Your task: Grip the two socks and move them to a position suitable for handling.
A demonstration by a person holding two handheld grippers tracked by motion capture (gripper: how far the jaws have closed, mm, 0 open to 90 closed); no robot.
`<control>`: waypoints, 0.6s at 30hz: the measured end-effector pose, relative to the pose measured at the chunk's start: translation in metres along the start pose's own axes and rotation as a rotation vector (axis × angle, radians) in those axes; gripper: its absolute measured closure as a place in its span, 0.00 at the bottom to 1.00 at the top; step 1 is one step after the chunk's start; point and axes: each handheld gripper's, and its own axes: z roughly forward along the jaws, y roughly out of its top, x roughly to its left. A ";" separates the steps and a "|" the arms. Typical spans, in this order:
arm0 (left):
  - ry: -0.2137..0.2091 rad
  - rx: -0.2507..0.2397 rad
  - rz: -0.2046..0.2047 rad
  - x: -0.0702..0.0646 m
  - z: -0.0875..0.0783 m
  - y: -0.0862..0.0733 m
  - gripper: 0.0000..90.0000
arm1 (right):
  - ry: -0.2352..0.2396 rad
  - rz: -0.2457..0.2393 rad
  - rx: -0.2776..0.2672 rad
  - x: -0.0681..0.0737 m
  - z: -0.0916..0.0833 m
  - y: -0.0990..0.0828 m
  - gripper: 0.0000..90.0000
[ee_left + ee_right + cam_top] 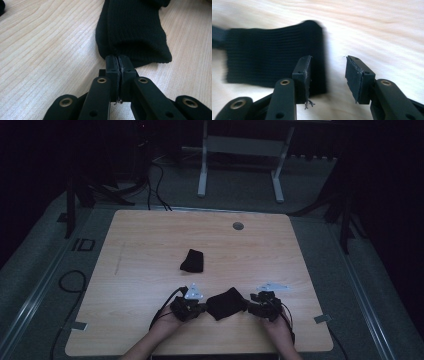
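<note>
Currently black sock (226, 303) lies at worktop (150, 240) near edge, left tool (119, 65) clamped on its cuff hem, right tool (327, 75) jaws apart, holding nothing. Soft, light, floppy knit; best pinched at edges. Second sock (192, 260) lies farther back.

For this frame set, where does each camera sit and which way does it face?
High view: above the person's side, looking forward and down on the wooden table; both forearms, the left gripper and the right gripper flank a black sock; a second sock lies farther off.
Left gripper view: rides the left gripper, looking along jaws shut on the sock's edge.
Right gripper view: rides the right gripper, jaws apart, sock just behind them.
Shared: all three show the near sock and the tabletop.
</note>
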 end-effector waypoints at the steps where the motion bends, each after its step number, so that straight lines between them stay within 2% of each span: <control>1: -0.003 -0.002 -0.005 0.000 0.000 0.000 0.98 | -0.021 0.000 -0.002 -0.003 -0.001 0.001 0.61; 2: -0.003 -0.002 -0.005 0.000 0.000 0.000 0.98 | -0.021 0.000 -0.002 -0.003 -0.001 0.001 0.61; 3: 0.000 -0.005 -0.011 0.000 0.000 0.000 0.98 | -0.051 0.009 -0.010 -0.009 -0.005 0.004 0.61; 5: -0.007 -0.011 -0.016 0.001 0.000 0.000 0.98 | -0.043 0.007 -0.041 -0.007 -0.011 0.008 0.61; 7: -0.019 -0.027 -0.031 0.001 -0.001 0.001 0.98 | 0.001 -0.011 -0.069 0.003 -0.017 0.013 0.61; 9: -0.021 -0.036 -0.037 0.000 -0.003 0.003 0.98 | 0.079 -0.050 -0.080 0.021 -0.019 0.017 0.61; 13: -0.033 -0.052 -0.043 -0.003 -0.004 0.005 0.98 | 0.187 -0.184 -0.020 0.064 -0.005 0.013 0.55; 15: -0.038 -0.059 -0.047 -0.004 -0.004 0.007 0.98 | 0.193 -0.239 0.016 0.078 0.004 0.010 0.52; 17: -0.051 -0.070 -0.048 -0.005 -0.005 0.008 0.98 | 0.194 -0.264 0.041 0.085 0.011 0.008 0.51; 18: -0.055 -0.073 -0.047 -0.006 -0.005 0.008 0.98 | 0.185 -0.280 0.049 0.087 0.014 0.008 0.59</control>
